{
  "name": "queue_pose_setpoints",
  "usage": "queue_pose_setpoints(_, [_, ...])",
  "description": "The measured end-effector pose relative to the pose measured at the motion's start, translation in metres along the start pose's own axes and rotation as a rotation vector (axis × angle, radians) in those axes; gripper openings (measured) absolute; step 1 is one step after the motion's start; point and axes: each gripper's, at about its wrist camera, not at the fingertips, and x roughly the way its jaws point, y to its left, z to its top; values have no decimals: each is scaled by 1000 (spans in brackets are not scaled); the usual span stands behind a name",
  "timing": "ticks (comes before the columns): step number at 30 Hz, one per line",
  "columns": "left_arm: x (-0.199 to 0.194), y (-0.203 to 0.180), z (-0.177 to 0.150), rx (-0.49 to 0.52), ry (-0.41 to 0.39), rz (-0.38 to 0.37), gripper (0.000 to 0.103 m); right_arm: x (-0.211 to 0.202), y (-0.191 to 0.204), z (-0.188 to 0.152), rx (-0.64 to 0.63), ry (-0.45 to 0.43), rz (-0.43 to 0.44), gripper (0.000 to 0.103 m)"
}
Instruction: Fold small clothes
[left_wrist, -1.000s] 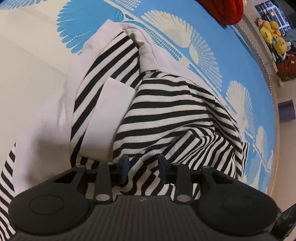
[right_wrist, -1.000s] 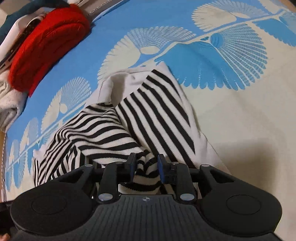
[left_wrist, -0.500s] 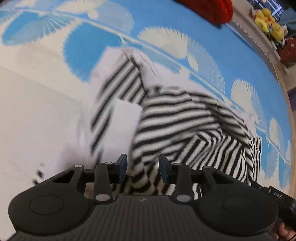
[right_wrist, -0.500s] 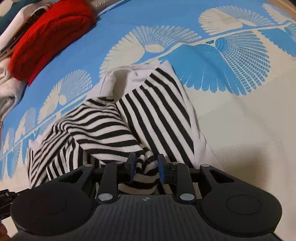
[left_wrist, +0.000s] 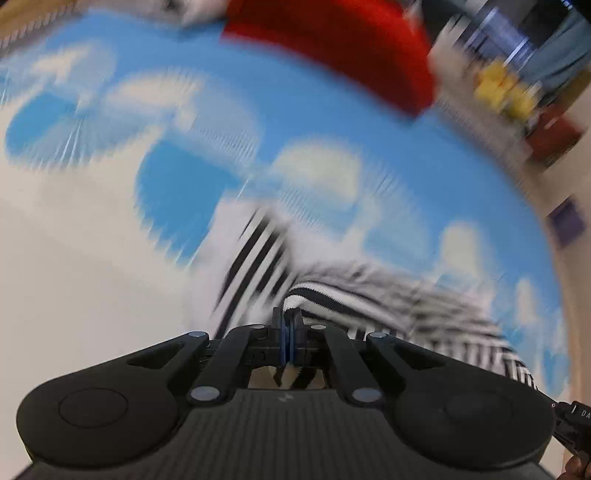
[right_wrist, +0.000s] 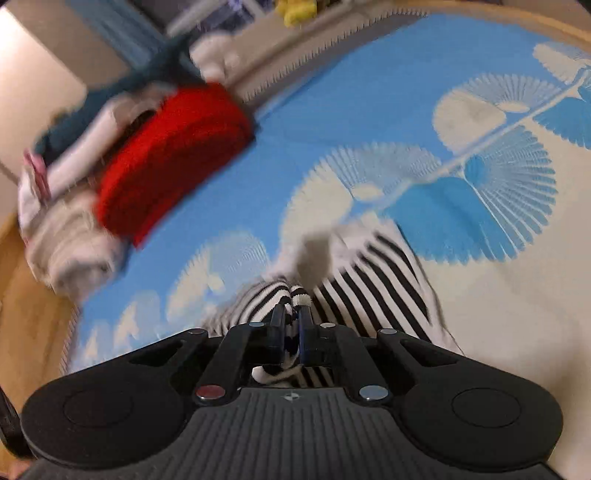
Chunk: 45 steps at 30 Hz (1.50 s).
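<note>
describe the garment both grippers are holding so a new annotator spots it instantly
Start from the blue mat with cream fan prints. The heap at its far edge holds a red knit and pale clothes; the target lies apart, nearest the cameras. It is the striped garment, the only black-and-white piece, pinched by the left gripper and right gripper.

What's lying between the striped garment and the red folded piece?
Only bare blue patterned mat lies between striped garment and red folded piece, seen in the right wrist view.

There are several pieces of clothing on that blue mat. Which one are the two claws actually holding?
The black-and-white striped garment. Both the left gripper and right gripper pinch its fabric, while the red knit piece lies untouched in the pile beyond.
</note>
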Motion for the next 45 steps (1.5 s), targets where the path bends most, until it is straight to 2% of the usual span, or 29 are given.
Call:
queue_pose_setpoints(2, [22, 5, -10, 28, 142, 6, 3, 19, -8, -9, -24, 128, -59, 6])
queue_pose_setpoints(3, [28, 4, -14, 60, 208, 0, 8, 28, -10, -15, -47, 180, -102, 7])
queue_pose_setpoints(4, [29, 3, -17, 83, 218, 5, 11, 35, -11, -19, -70, 209, -146, 8])
queue_pose_setpoints(5, [24, 0, -16, 97, 190, 14, 15, 37, -11, -20, -78, 210, -175, 13])
queue_pose_setpoints(7, [3, -5, -9, 119, 82, -1, 25, 28, -8, -13, -74, 142, -177, 14])
queue_pose_setpoints(10, [-27, -19, -6, 176, -81, -57, 26, 4, 8, -5, -130, -9, -143, 15])
queue_pose_setpoints(12, [-25, -29, -9, 219, -66, -113, 26, -2, 20, -4, -184, -60, -75, 16])
queue_pose_setpoints(14, [-15, -35, -17, 253, -1, -162, 26, 2, 24, -4, -197, -24, 9, 16])
queue_pose_setpoints(15, [-8, -36, -23, 283, 44, -146, 26, 8, 25, -7, -202, 15, 28, 16])
queue_pose_setpoints(16, [8, -39, -29, 319, 101, -64, 26, 17, 24, -9, -209, 64, 20, 16])
queue_pose_setpoints(17, [22, -35, -34, 341, 149, 38, 25, 28, 22, -13, -220, 126, -18, 16])
queue_pose_setpoints(18, [32, -29, -35, 339, 174, 100, 29, 40, 18, -18, -230, 193, -86, 18])
queue_pose_setpoints(19, [37, -22, -37, 328, 181, 145, 37, 52, 10, -23, -229, 248, -160, 18])
queue_pose_setpoints(20, [34, -20, -36, 321, 168, 151, 41, 58, 3, -25, -212, 279, -190, 17])
queue_pose_setpoints(21, [28, -21, -34, 322, 153, 136, 39, 58, -2, -26, -196, 281, -184, 17])
queue_pose_setpoints(24, [0, -31, -31, 349, 69, 12, 38, 42, 7, -17, -216, 216, -129, 18])
queue_pose_setpoints(26, [-1, -36, -30, 345, 65, -19, 38, 38, 11, -15, -247, 207, -140, 20])
queue_pose_setpoints(27, [6, -35, -32, 339, 92, -3, 38, 41, 8, -16, -248, 229, -168, 20])
queue_pose_setpoints(30, [35, -25, -46, 366, 218, 120, 40, 48, -1, -24, -232, 287, -199, 20])
queue_pose_setpoints(31, [32, -23, -49, 363, 207, 119, 40, 42, 2, -25, -229, 274, -194, 20])
queue_pose_setpoints(33, [5, -25, -49, 354, 126, 82, 39, 21, 10, -19, -218, 206, -167, 20])
queue_pose_setpoints(35, [-30, -25, -52, 371, 11, 44, 39, -17, 19, -12, -229, 83, -130, 20])
queue_pose_setpoints(38, [-81, -24, -62, 408, -142, 38, 41, -78, 22, -13, -241, -80, -100, 23])
queue_pose_setpoints(42, [-145, -7, -99, 440, -234, 4, 41, -153, 10, -36, -209, -203, -76, 25])
queue_pose_setpoints(45, [-178, 15, -136, 432, -232, -57, 41, -184, -4, -72, -226, -221, -106, 25])
